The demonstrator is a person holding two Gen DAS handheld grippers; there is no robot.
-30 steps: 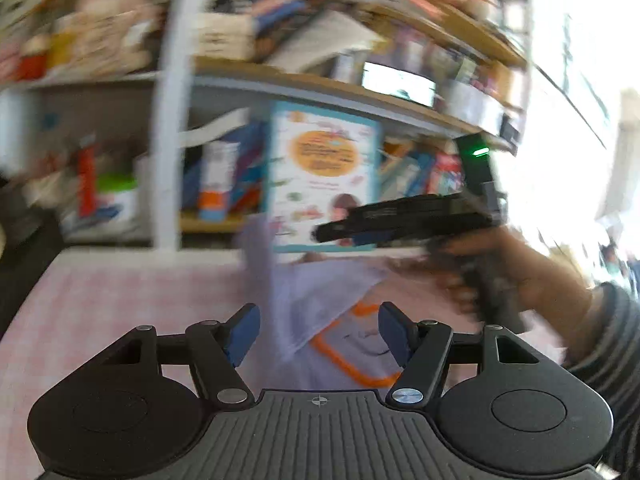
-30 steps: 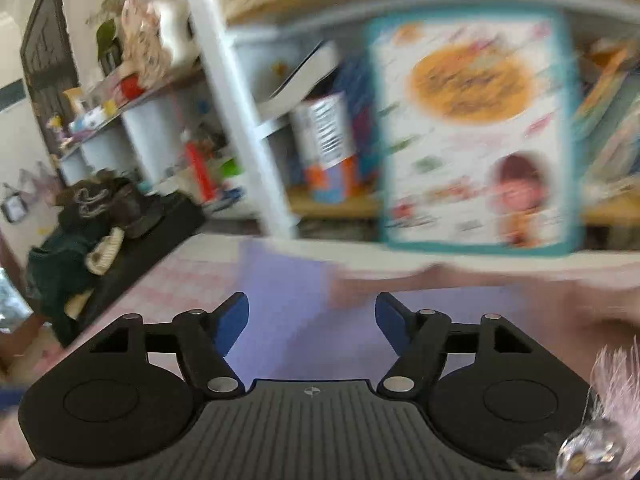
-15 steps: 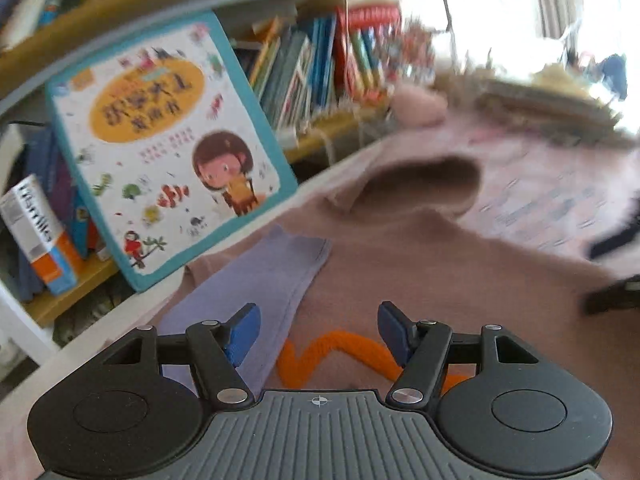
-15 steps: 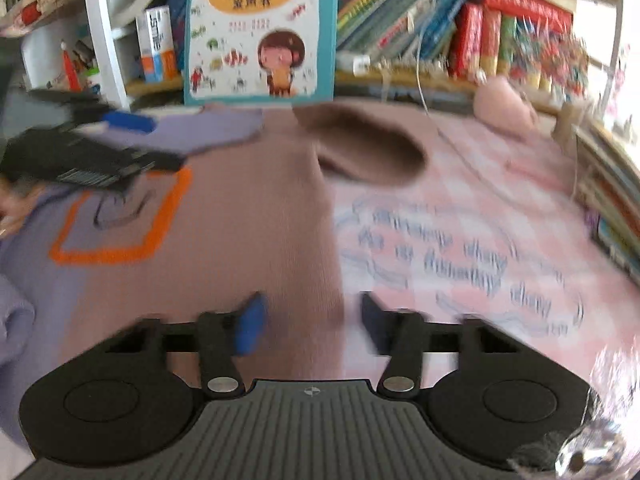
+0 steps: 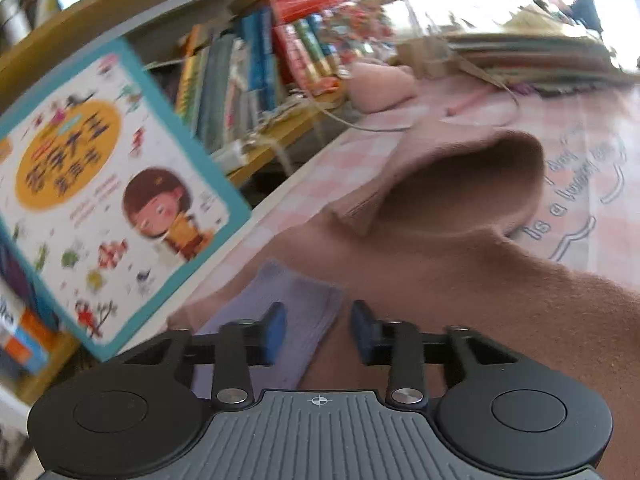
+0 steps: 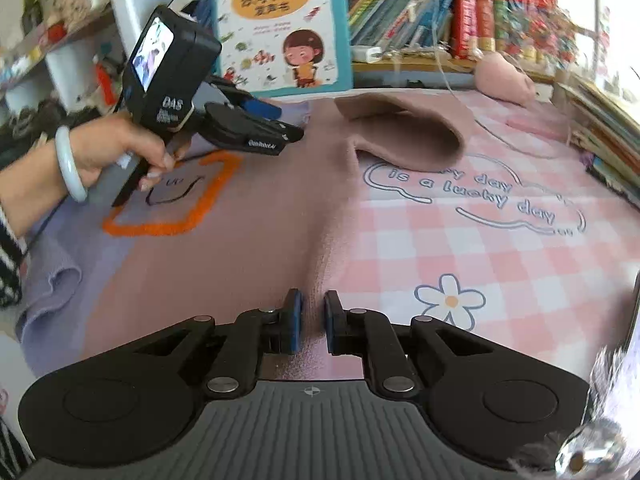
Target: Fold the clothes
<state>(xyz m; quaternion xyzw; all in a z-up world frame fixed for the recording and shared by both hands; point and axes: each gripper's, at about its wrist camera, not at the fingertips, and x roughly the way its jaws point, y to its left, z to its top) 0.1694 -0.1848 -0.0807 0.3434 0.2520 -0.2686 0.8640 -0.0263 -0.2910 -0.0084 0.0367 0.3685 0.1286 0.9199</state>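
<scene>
Right wrist: books (image 6: pixel 404 8) fill bookshelf (image 6: pixel 420 65).

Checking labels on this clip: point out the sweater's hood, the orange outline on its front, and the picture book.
hood (image 6: pixel 404 136), right wrist view, its dark opening.
orange outline (image 6: pixel 208 196), right wrist view, its right side.
picture book (image 6: pixel 280 20), right wrist view, cover middle.

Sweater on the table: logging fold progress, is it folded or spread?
Spread: the sweater lies flat, its collar open, orange patch showing.
</scene>
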